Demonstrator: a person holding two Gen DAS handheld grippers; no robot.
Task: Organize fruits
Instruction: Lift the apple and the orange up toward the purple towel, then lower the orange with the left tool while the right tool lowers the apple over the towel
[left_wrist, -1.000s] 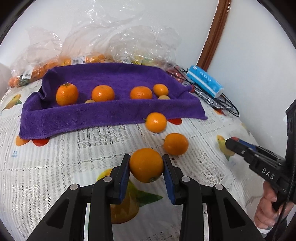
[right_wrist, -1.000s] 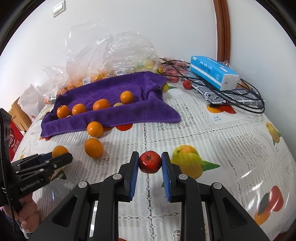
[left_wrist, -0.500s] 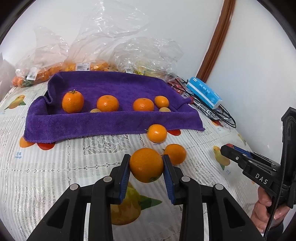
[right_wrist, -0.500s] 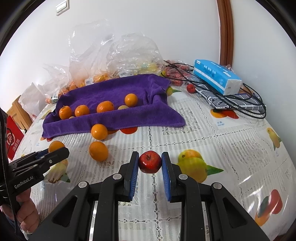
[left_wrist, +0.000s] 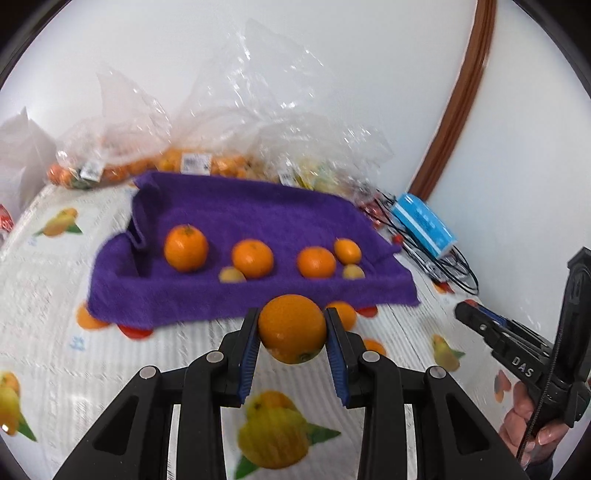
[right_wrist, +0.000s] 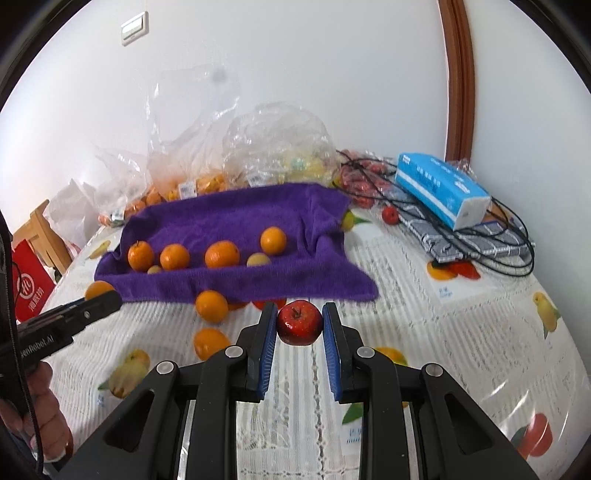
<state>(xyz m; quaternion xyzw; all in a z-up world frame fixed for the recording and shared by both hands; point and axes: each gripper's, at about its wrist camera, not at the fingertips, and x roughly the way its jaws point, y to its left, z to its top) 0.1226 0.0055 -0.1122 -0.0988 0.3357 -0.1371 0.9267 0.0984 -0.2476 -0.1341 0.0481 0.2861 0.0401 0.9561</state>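
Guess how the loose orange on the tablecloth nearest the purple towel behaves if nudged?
The orange is round with nothing bracing it, so it would probably roll. The towel edge behind might stop it. Its skin looks firm, likely no bruising.

I am looking at a plain white wall (right_wrist: 332, 74) running behind the table (right_wrist: 461, 332). A white switch plate (right_wrist: 135, 28) is sitting high on it at the upper left. A brown wooden door frame (right_wrist: 460, 81) is rising at the right, curved by the lens; in the left wrist view the same frame (left_wrist: 458, 99) is leaning across the upper right. The table is wearing a white lace-patterned cloth with printed fruit pictures, and daylight-like glare is showing on its right edge. A wooden chair (right_wrist: 38, 236) is standing beyond the table's left end, partly hidden. No floor or window is showing.
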